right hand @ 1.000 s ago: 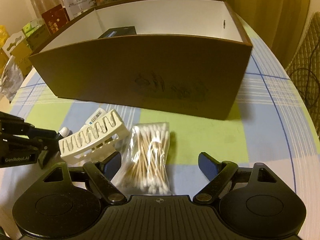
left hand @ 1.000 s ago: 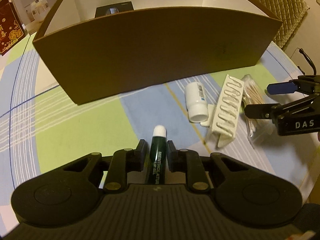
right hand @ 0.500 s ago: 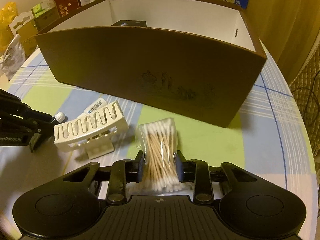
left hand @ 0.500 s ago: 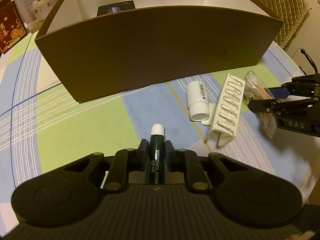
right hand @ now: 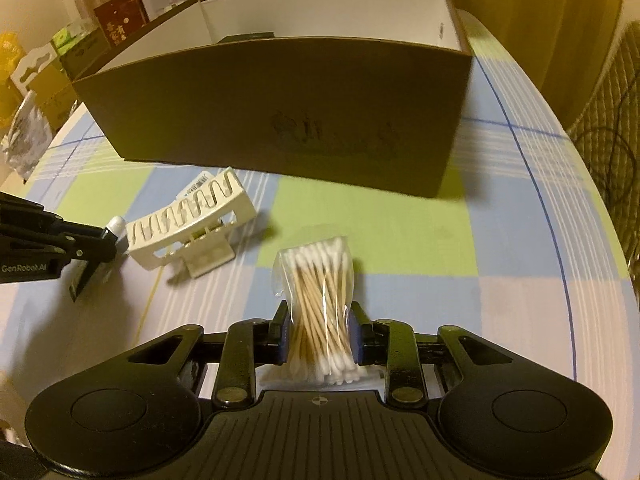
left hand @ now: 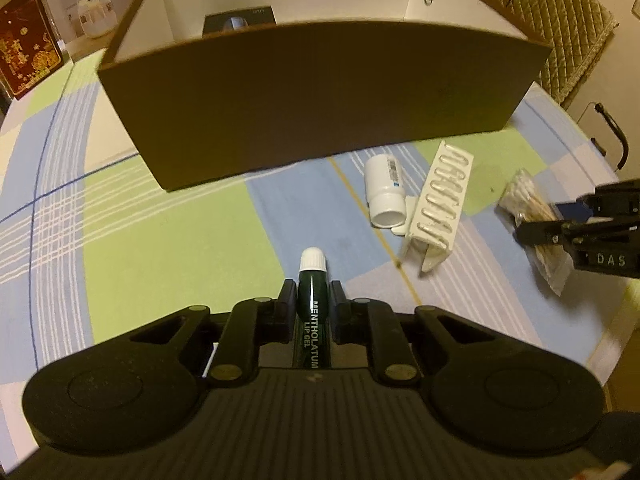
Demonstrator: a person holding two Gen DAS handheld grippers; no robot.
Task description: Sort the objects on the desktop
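My left gripper [left hand: 313,300] is shut on a dark green lip gel tube [left hand: 311,304] with a white cap, held above the checked tablecloth. My right gripper [right hand: 319,320] is shut on a clear bag of cotton swabs [right hand: 318,284] and holds it off the table; the bag also shows in the left wrist view [left hand: 534,216]. A brown cardboard box [left hand: 320,92] with a white inside stands open just beyond both grippers, also in the right wrist view [right hand: 280,108]. A dark small box [left hand: 239,22] lies inside it.
A white pill bottle [left hand: 384,192] lies on its side beside a white slotted plastic rack [left hand: 440,204], between the two grippers. Printed cartons [left hand: 28,40] stand at the far left of the table. A quilted chair back [left hand: 552,20] is at the far right.
My right gripper closed on the swab bag and lifted it off the cloth. My left gripper, still holding the lip gel tube, rose slightly and drew nearer the box.
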